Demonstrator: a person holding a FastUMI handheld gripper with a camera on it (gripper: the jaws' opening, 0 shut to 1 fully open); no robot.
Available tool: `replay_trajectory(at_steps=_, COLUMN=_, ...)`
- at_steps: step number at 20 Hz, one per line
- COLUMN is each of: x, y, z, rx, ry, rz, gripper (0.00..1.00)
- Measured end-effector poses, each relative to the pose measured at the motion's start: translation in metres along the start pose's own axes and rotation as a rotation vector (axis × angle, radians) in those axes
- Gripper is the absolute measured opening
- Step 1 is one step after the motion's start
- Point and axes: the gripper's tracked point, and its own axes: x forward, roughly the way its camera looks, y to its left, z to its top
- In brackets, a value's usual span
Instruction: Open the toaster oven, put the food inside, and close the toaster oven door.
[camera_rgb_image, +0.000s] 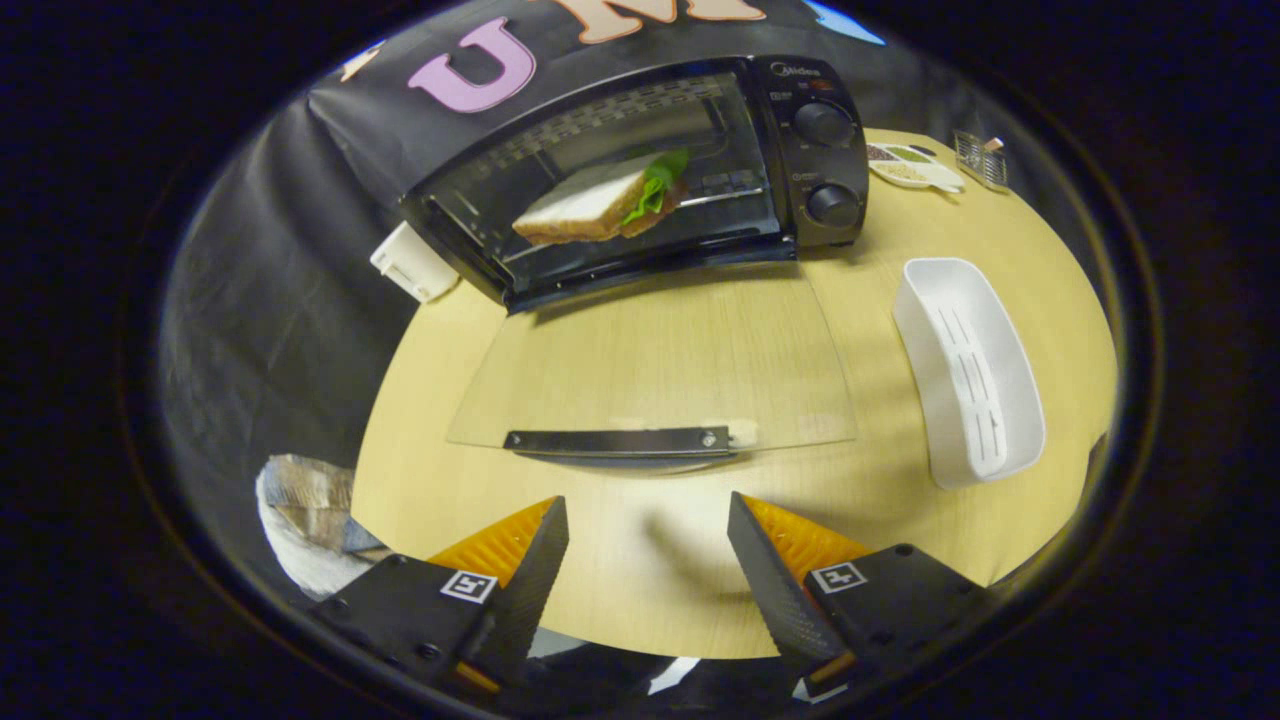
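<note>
We hold the gripper (648, 515) low over the near part of a round, pale wooden table (620, 570), its two fingers spread wide apart with nothing between them and only bare tabletop below.

Just ahead of the fingers lies the glass door (660, 370) of the toaster oven (640, 170), swung fully down so that it sits roughly level above the table. Its dark metal handle (615, 441) runs along the near edge of the glass, closest to our fingertips but apart from them.

Beyond the door the black toaster oven stands at the far side of the table, its cavity open toward us. Inside, on the rack, rests the sandwich (600, 203): white bread with a brown crust and a green leaf sticking out at its right end. It lies tilted, with its left end nearer to us. Two round knobs (828, 162) sit one above the other on the oven's right panel.

To the right of the open door a white oblong tray (968, 370) with slots in its floor sits on the table, holding nothing. Farther back, right of the oven, we see a small divided dish (915, 166) and beside it a small wire holder (980, 158). A white block (412, 262) pokes out at the oven's left corner.
</note>
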Motion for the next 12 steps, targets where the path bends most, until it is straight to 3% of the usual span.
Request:
replay_trajectory(at_steps=6, x=0.008, y=-0.021, z=-0.005, rx=-0.051, ry=0.044, rz=-0.065, gripper=0.98)
replay_trajectory(at_steps=12, x=0.013, y=-0.032, z=0.019, rx=-0.058, ry=0.004, rz=-0.095, gripper=0.98)
